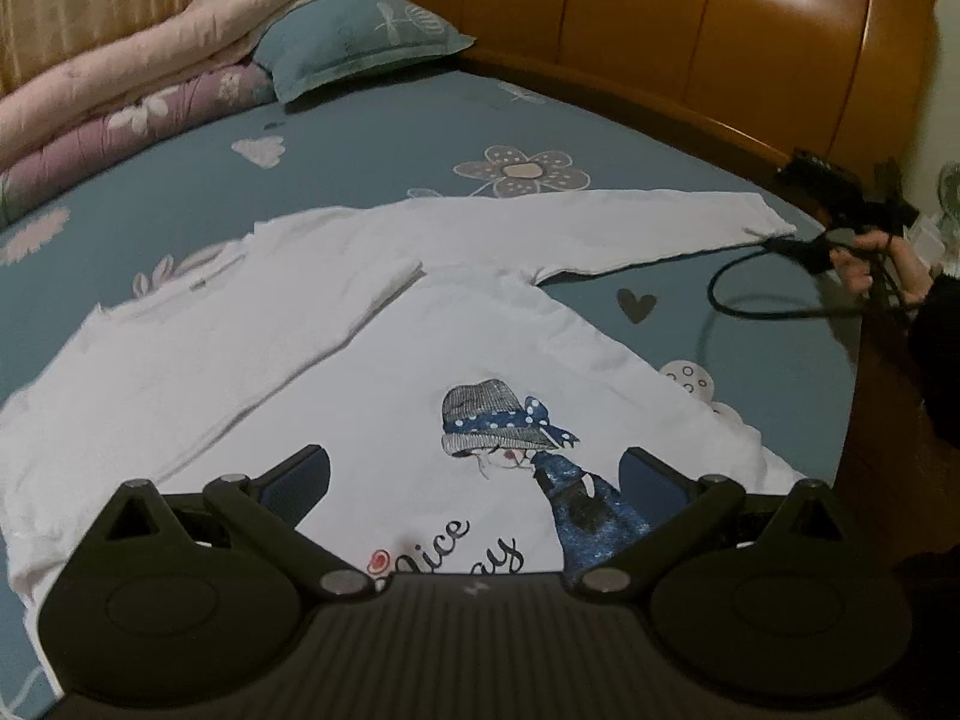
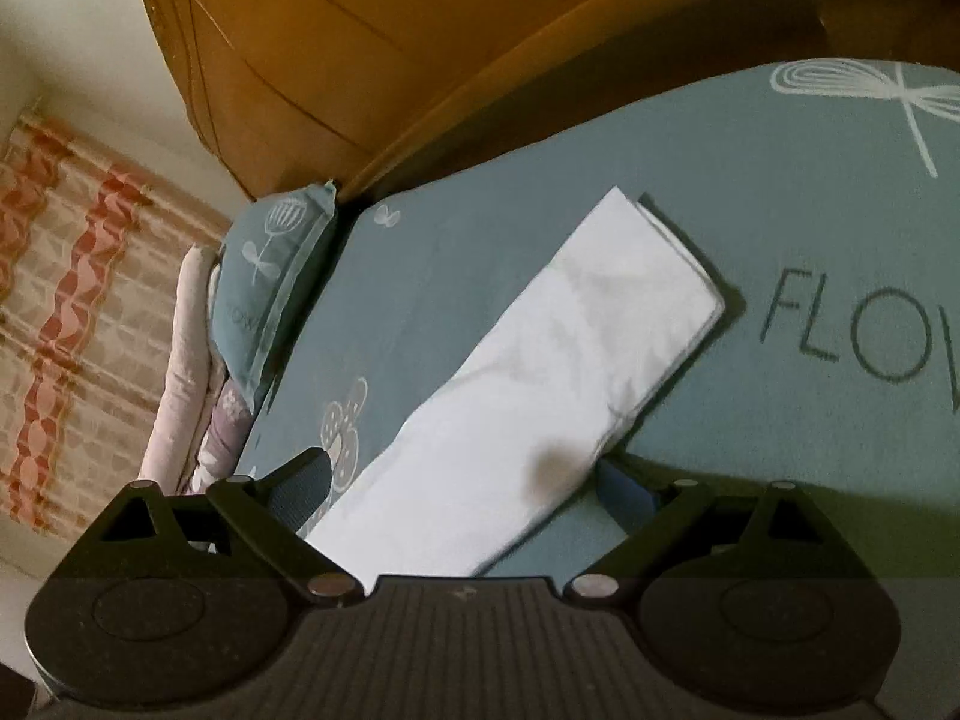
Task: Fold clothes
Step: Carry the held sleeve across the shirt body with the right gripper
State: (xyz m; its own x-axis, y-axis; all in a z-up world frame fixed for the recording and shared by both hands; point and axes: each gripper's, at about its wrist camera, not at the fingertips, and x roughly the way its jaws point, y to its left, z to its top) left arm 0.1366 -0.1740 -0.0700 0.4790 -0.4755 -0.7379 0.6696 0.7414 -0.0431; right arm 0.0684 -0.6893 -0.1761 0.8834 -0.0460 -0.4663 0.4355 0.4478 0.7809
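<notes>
The white long-sleeved shirt (image 1: pixel 372 324) lies flat, print side up, on the teal bed sheet (image 1: pixel 372 138). One sleeve is already folded across its chest, and the other sleeve (image 2: pixel 540 372) still stretches straight out toward the wooden headboard (image 1: pixel 720 30), its cuff at the far end. The body's long axis runs from the hem near my left gripper (image 1: pixel 474 474) away to the collar; the free sleeve's axis lies roughly square to that. My right gripper (image 2: pixel 465 480) hovers wide open over that sleeve, nothing pinched, one finger on either side of it. I judge the best move is to pinch close to the cuff and carry it flat across the chest. My left gripper hangs wide and empty above the print.
</notes>
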